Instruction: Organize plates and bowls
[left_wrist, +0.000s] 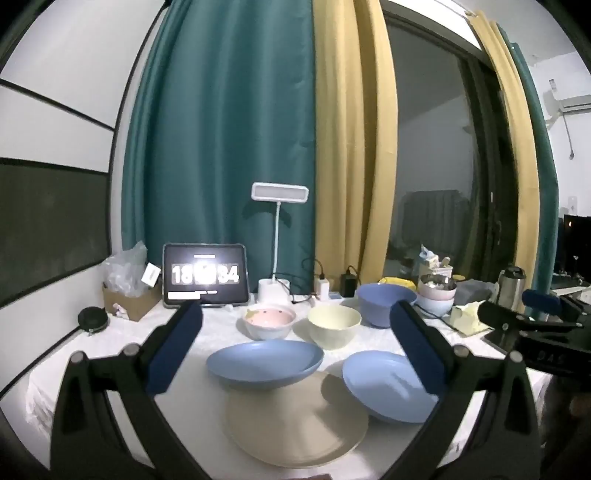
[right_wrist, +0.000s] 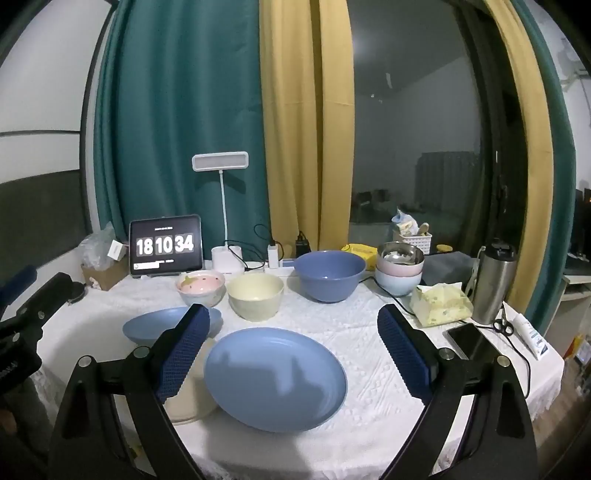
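Observation:
On the white cloth lie two blue plates and a cream plate. In the left wrist view the cream plate (left_wrist: 295, 424) lies nearest, one blue plate (left_wrist: 264, 363) behind it and the other blue plate (left_wrist: 388, 386) to its right. Behind stand a pink bowl (left_wrist: 269, 320), a cream bowl (left_wrist: 334, 325) and a large blue bowl (left_wrist: 386, 301). My left gripper (left_wrist: 295, 328) is open and empty above the plates. My right gripper (right_wrist: 291, 332) is open and empty over a blue plate (right_wrist: 275, 376); the cream plate (right_wrist: 192, 395) shows at its left.
A tablet clock (right_wrist: 166, 245), a desk lamp (right_wrist: 220, 162) and chargers stand at the back. Stacked bowls (right_wrist: 399, 271), a tissue pack (right_wrist: 441, 301), a steel flask (right_wrist: 493, 284), a phone (right_wrist: 465, 338) and scissors lie at the right. A cardboard box (left_wrist: 125, 299) sits left.

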